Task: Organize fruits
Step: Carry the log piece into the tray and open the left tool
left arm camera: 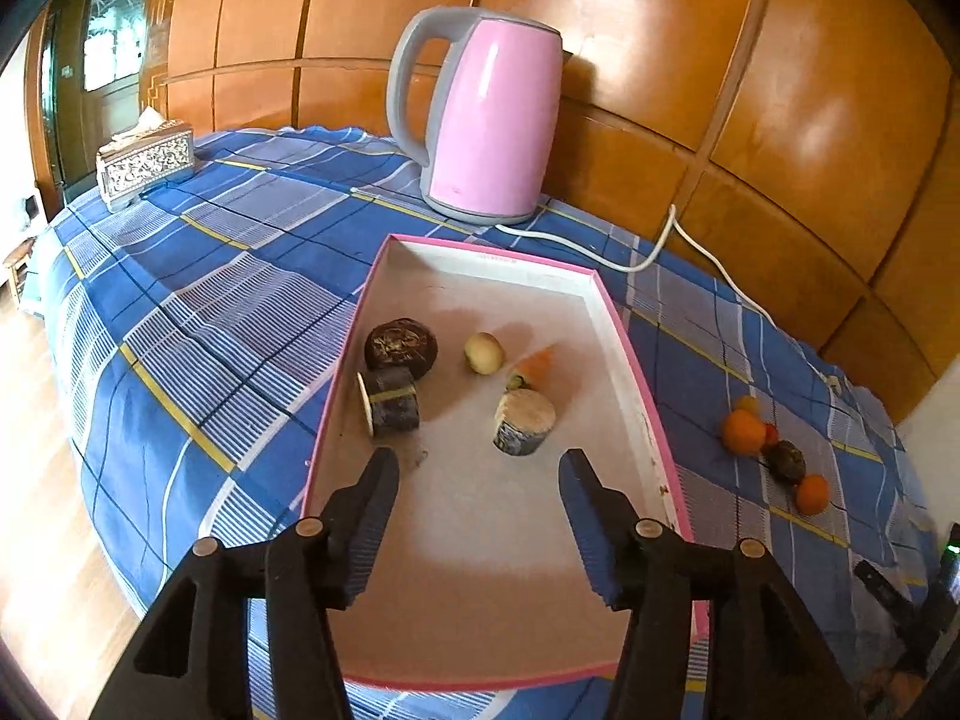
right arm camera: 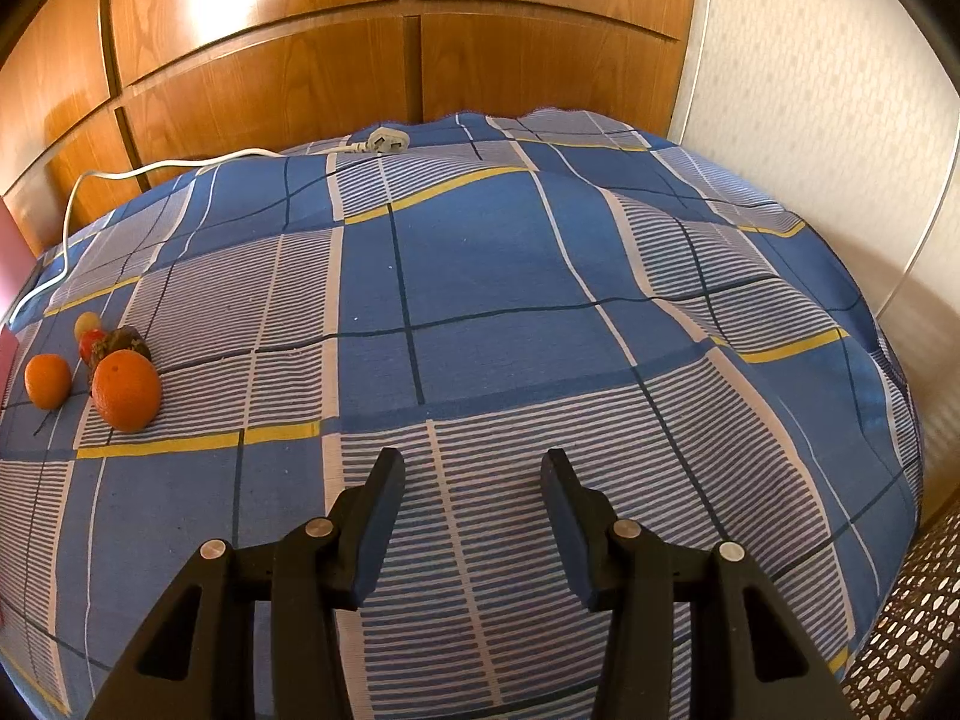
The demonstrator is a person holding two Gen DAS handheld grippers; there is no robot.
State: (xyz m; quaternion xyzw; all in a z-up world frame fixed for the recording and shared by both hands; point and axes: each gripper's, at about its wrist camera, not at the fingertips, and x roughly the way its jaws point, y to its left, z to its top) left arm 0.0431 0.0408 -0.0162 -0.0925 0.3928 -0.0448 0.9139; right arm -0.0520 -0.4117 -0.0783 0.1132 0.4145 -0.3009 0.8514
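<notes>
A pink-rimmed white tray point(left arm camera: 612, 312) lies on the blue checked cloth. In it are a dark round fruit point(left arm camera: 401, 344), a dark cylinder piece point(left arm camera: 393, 405), a pale small fruit point(left arm camera: 483, 353), a carrot piece point(left arm camera: 533, 367) and a pale cut stump point(left arm camera: 524, 423). My left gripper point(left arm camera: 478, 461) is open and empty above the tray's near half. Right of the tray lie two oranges point(left arm camera: 743, 430) point(left arm camera: 812, 494) and a dark fruit point(left arm camera: 787, 461). In the right wrist view the oranges point(right arm camera: 126, 390) point(right arm camera: 47, 381) and small fruits point(right arm camera: 96, 343) lie far left. My right gripper point(right arm camera: 472, 463) is open and empty over bare cloth.
A pink kettle point(left arm camera: 492, 120) stands behind the tray, its white cord point(left arm camera: 660, 252) trailing right to a plug point(right arm camera: 384, 141). A tissue box point(left arm camera: 144, 163) sits at the far left. Wooden panels point(left arm camera: 660, 60) back the table; a white wall point(right arm camera: 810, 90) is on the right.
</notes>
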